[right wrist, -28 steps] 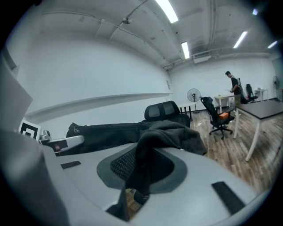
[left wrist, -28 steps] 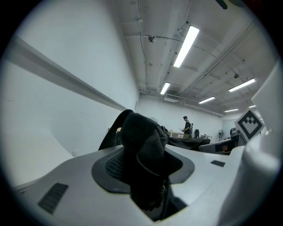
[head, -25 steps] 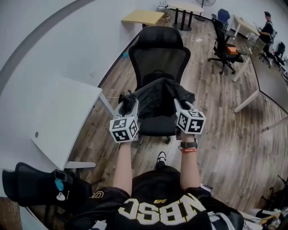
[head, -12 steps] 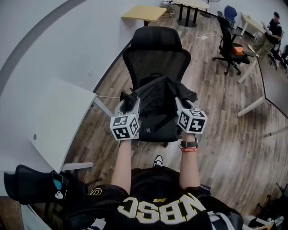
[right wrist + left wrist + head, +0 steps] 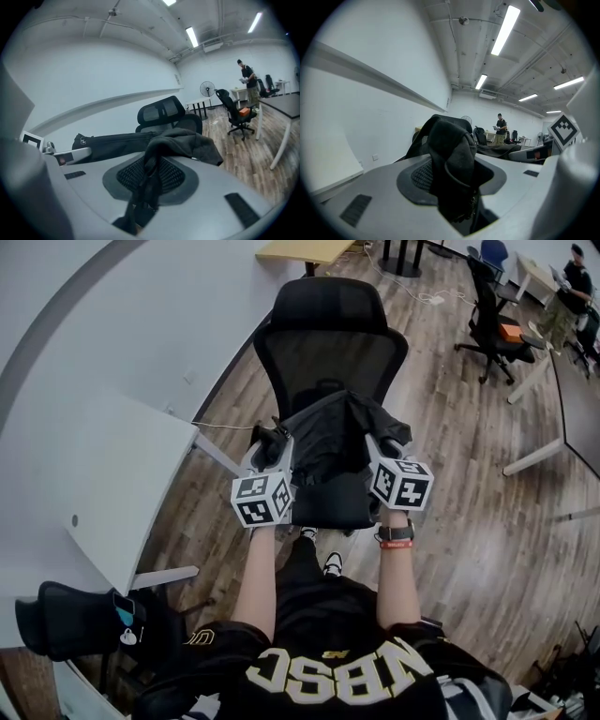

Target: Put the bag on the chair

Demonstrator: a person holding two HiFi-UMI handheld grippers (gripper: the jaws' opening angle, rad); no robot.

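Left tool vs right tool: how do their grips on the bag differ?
The left tool is clamped on a thick bunched fold of the bag; the right tool pinches only a thin, strap-like strip. The left tool's jaws stand wider apart than the right tool's. Shared: both are shut on the black bag, one at each end, holding it over the seat of the chair.
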